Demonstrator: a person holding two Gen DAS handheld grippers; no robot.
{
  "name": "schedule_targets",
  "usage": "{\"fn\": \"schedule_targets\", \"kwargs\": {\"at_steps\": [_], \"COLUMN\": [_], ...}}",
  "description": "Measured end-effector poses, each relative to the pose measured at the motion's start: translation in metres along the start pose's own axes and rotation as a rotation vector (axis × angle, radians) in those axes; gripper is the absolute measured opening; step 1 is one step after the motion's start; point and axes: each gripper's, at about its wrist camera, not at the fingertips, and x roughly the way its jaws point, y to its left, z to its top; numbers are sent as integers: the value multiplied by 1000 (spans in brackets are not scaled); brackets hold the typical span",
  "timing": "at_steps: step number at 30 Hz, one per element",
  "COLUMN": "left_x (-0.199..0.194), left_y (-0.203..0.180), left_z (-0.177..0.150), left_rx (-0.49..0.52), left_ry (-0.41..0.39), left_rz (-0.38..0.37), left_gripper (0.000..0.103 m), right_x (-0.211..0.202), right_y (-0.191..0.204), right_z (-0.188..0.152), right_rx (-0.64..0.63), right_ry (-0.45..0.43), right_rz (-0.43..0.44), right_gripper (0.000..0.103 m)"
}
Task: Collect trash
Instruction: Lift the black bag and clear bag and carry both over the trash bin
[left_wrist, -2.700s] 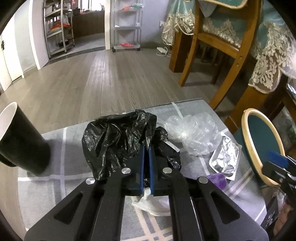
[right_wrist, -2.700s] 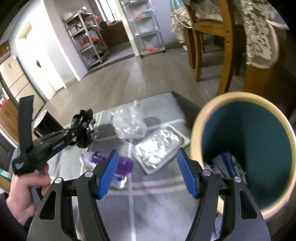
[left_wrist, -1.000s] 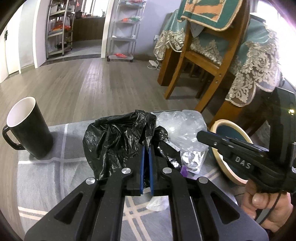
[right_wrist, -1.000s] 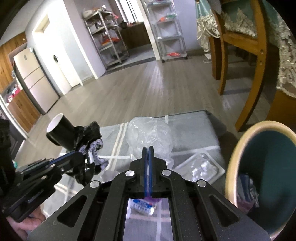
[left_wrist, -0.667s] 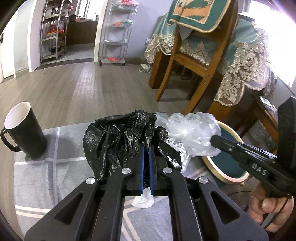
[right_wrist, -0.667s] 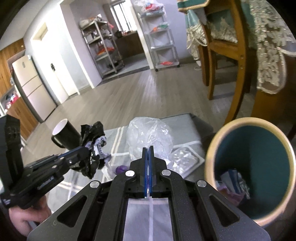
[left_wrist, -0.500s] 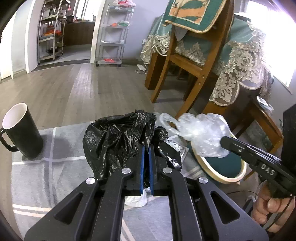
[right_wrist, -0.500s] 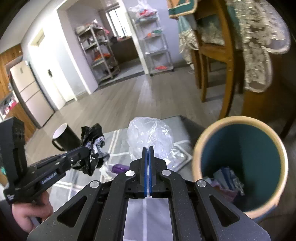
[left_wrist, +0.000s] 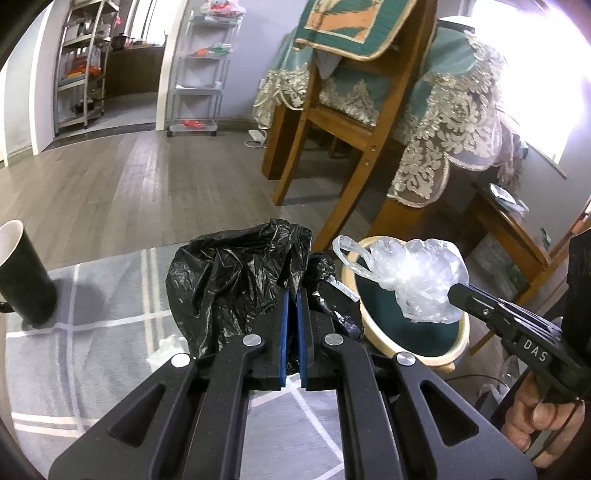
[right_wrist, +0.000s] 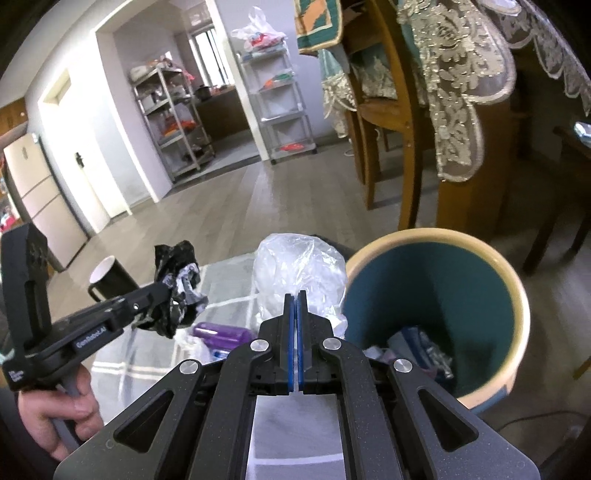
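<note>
Together we pinch two crumpled bags: our left gripper (left_wrist: 291, 299) is clamped on a glossy, wrinkled black plastic bag (left_wrist: 236, 284) above the grey striped cloth (left_wrist: 92, 354), and our right gripper (right_wrist: 294, 302) on a filmy clear plastic bag (right_wrist: 299, 269) beside the round, cream-rimmed teal bin (right_wrist: 513, 295). Scraps inside the bin are hard to identify. "DAS" is printed on the right gripper; a black mug (left_wrist: 22, 277) is cut off far left.

A crumpled black plastic bag (left_wrist: 236, 284) hangs lifted just left of the teal bin (right_wrist: 436, 295). A scrunched clear plastic bag (left_wrist: 421, 280) hangs above the bin's cream rim. A purple bottle (right_wrist: 221, 334) lies left of the bin.
</note>
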Motion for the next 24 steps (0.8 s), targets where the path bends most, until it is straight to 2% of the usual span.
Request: {"fn": "schedule_targets", "kwargs": {"at_steps": [12,24], "left_x": [25,45], "left_y": [-45,-87], "left_z": [-1,-2], "left_rx": [69,130], "left_ry": [40,68], "left_rz": [-54,-116], "left_gripper": [4,4], "right_x": [-11,-1], "right_y": [-36,-75], "right_z": [-2,-12], "right_rx": [12,76], "right_ry": [-19,68], "right_rz": [-87,-180], "right_gripper": [2,2]}}
